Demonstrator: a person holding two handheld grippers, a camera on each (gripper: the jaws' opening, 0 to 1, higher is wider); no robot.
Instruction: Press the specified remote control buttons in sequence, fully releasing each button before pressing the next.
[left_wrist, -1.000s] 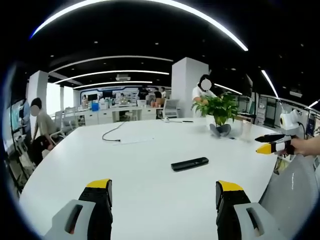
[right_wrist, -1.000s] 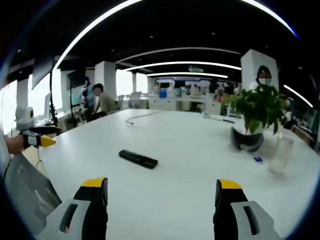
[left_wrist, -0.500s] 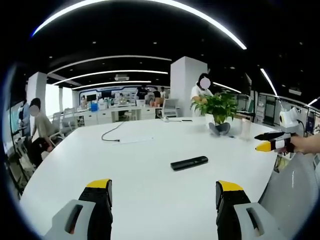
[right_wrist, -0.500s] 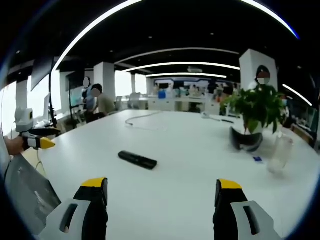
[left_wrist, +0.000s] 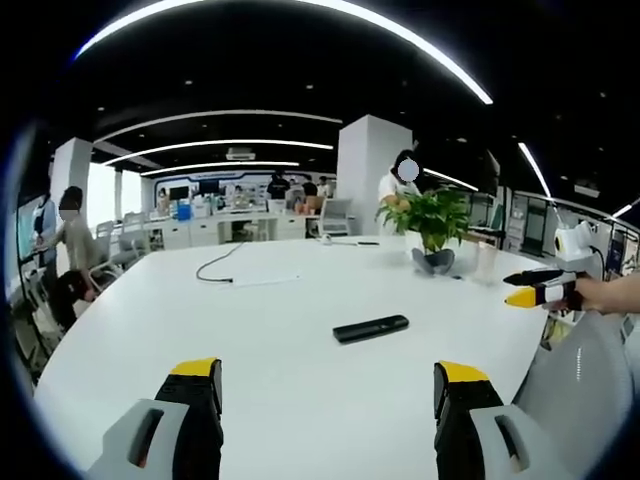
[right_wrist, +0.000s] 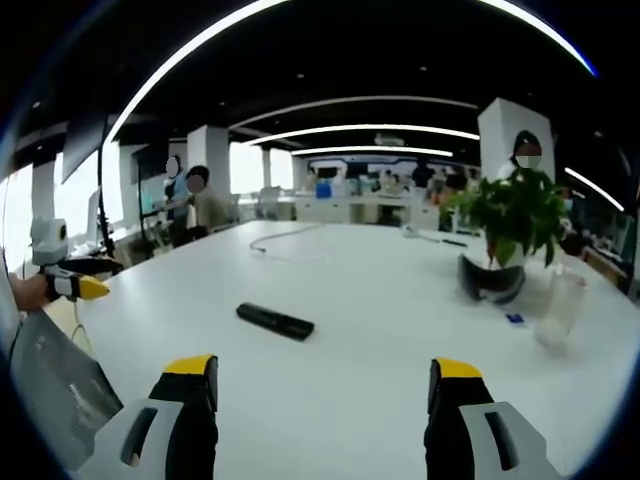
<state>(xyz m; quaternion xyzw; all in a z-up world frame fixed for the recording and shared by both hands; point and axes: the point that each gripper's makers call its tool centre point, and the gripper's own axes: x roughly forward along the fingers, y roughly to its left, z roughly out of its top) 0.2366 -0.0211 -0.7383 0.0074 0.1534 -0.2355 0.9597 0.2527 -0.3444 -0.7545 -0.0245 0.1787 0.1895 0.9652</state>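
Above a large white table (left_wrist: 300, 330), the left gripper (left_wrist: 328, 385) holds its yellow-tipped black jaws wide apart, grasping nothing. The right gripper (right_wrist: 324, 385) is likewise spread and empty. Ahead of both, well apart from the jaws, a slim black rectangular remote control (left_wrist: 371, 327) (right_wrist: 275, 320) lies flat. Farther back stands a leafy green potted plant (left_wrist: 432, 222) (right_wrist: 510, 225).

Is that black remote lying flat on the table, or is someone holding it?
Lying flat. The remote rests on the white table, untouched; both tools, left tool and right tool, are open and away from it.
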